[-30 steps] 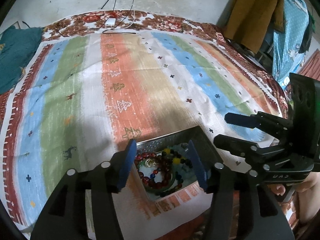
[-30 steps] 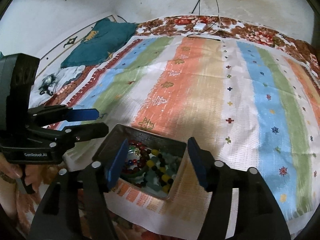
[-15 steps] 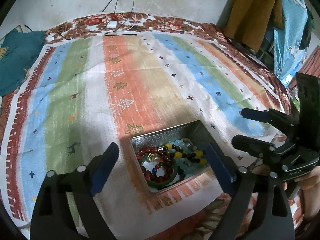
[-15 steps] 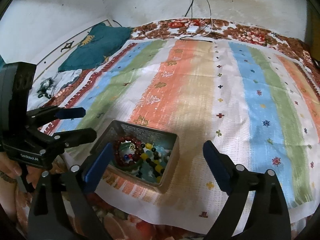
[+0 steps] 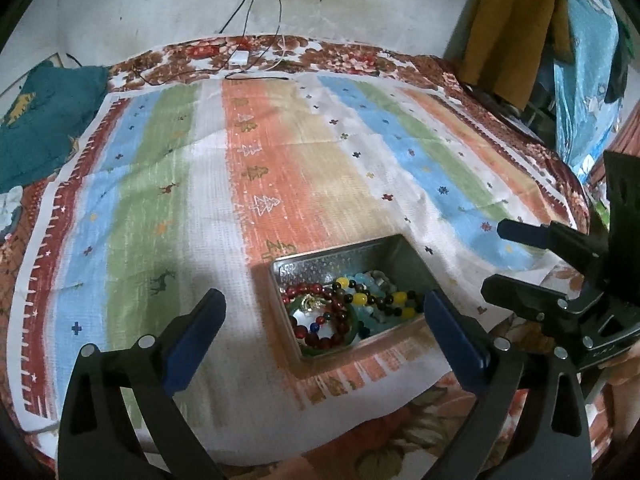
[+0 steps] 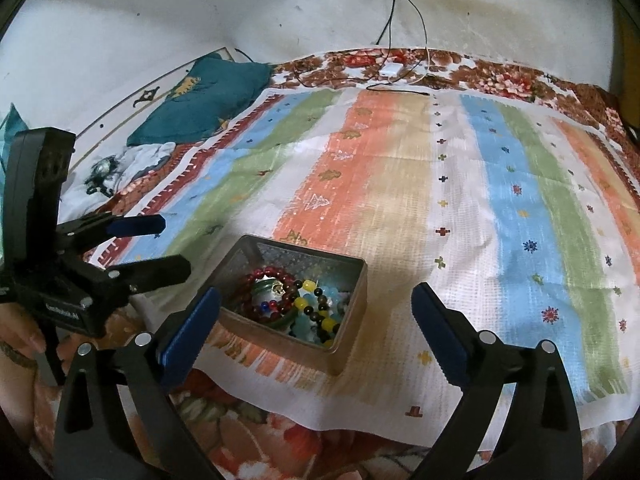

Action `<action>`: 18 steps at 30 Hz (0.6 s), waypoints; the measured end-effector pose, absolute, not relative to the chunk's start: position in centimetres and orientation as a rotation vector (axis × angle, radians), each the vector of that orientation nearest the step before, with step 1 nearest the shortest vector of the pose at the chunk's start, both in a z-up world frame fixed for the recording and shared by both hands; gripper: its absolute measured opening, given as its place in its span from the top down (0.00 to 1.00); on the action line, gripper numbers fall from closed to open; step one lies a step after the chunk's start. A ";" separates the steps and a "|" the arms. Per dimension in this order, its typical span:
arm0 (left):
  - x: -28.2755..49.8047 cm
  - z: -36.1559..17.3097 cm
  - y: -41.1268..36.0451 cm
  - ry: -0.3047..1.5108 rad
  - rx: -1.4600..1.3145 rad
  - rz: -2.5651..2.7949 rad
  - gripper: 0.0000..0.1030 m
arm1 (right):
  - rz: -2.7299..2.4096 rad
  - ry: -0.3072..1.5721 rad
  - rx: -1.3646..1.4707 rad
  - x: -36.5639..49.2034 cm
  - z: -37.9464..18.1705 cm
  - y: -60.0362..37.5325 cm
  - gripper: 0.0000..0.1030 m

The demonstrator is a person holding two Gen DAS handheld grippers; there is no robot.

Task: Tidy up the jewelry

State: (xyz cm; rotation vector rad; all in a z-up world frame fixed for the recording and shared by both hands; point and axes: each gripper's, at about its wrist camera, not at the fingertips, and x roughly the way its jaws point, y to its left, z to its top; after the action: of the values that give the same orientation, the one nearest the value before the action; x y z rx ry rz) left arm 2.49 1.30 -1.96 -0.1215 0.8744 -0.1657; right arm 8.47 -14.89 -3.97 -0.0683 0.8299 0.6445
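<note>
Over a striped cloth (image 5: 280, 184), the left gripper (image 5: 324, 332) and right gripper (image 6: 316, 322) spread wider, nothing gripped; a metal tin (image 6: 352, 300) of bead bracelets (image 5: 320, 316), seemingly tangled, sits near the cloth's front edge.

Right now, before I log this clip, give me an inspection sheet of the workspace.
Surface: striped cloth spread over a floral bedcover.
Job's things: metal tin near the cloth's front edge, open, holding a red bead bracelet, a green bangle and a dark strand with yellow beads, all piled together.
Clutter: teal cushion and crumpled white fabric beside the cloth.
Grippers: left gripper and right gripper, jaws opening, wide apart, touching nothing; the tin lies beyond each.
Cables: black and white leads from a wall socket to a white adapter on the bed.
Surroundings: stained wall; clothes hanging at the side.
</note>
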 end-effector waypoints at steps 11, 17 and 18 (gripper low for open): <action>0.4 -2.1 0.0 0.844 -0.092 -0.143 0.05 | 0.658 0.798 -0.059 6.7 -3.6 -15.4 0.06; -0.1 -2.1 -0.3 0.831 -0.082 -0.122 0.05 | 0.658 0.779 -0.056 6.1 -3.6 -15.6 0.06; -0.2 -2.1 -0.3 0.829 -0.085 -0.124 0.05 | 0.659 0.781 -0.057 6.0 -3.6 -15.6 0.06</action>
State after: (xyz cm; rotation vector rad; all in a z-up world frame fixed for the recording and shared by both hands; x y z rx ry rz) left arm -0.23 -0.31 -2.08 -0.0846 0.8294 -0.1241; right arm 6.00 -15.61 -3.60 -0.0574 0.7811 0.6586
